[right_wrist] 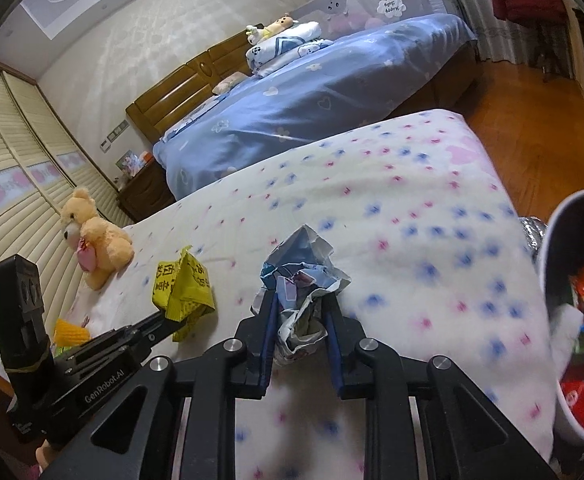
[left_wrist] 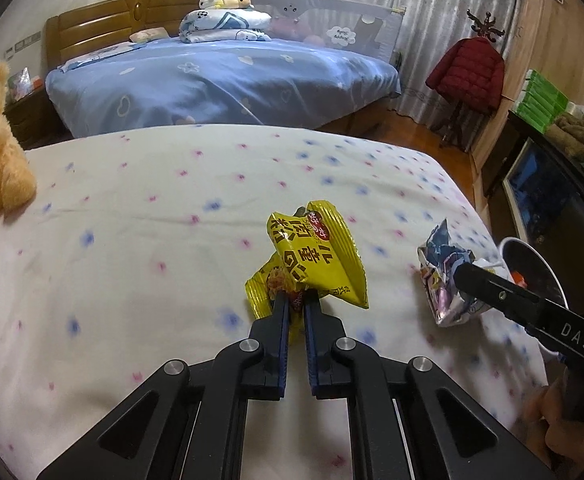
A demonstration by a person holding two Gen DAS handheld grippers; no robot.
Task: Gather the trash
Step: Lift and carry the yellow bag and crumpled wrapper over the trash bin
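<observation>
You're over the near bed (left_wrist: pixel 132 240), white cover with pink and blue flower print, filling most of both wrist views. Behind it, a second bed (left_wrist: pixel 212 88) in blue bedding with a wooden headboard (left_wrist: pixel 104 24) and folded quilts plus a soft toy stacked near the pillow end. Wood floor (right_wrist: pixel 532 140) beyond the foot of the beds, red jacket (left_wrist: pixel 468 72) on a coat stand (left_wrist: pixel 486 26) by the curtains.

Trash bin (right_wrist: pixel 564 280) sits just past the bed's right edge, white rim, dark inside, with orange and red packaging already in it. Teddy bear (right_wrist: pixel 92 236) sits on the near bed's far left side, well apart from both grippers.

Your left gripper (left_wrist: pixel 295 300) is clamped tight on the yellow snack wrapper (left_wrist: pixel 316 256); jaws nearly together, the wrapper's lower edge pinched between the pads, the rest sticking up crumpled above the bedcover. Whether it still touches the cover can't be told.

Your right gripper (right_wrist: pixel 301 308) is closed narrow on the crumpled blue-and-white wrapper (right_wrist: pixel 300 276); the wad fills the gap between the pads and bulges up past the fingertips. It's near the bin, between the yellow wrapper and the bin rim.

A yellow mesh item (right_wrist: pixel 70 330) lies at the bed's near left, partly hidden behind the left gripper body.
</observation>
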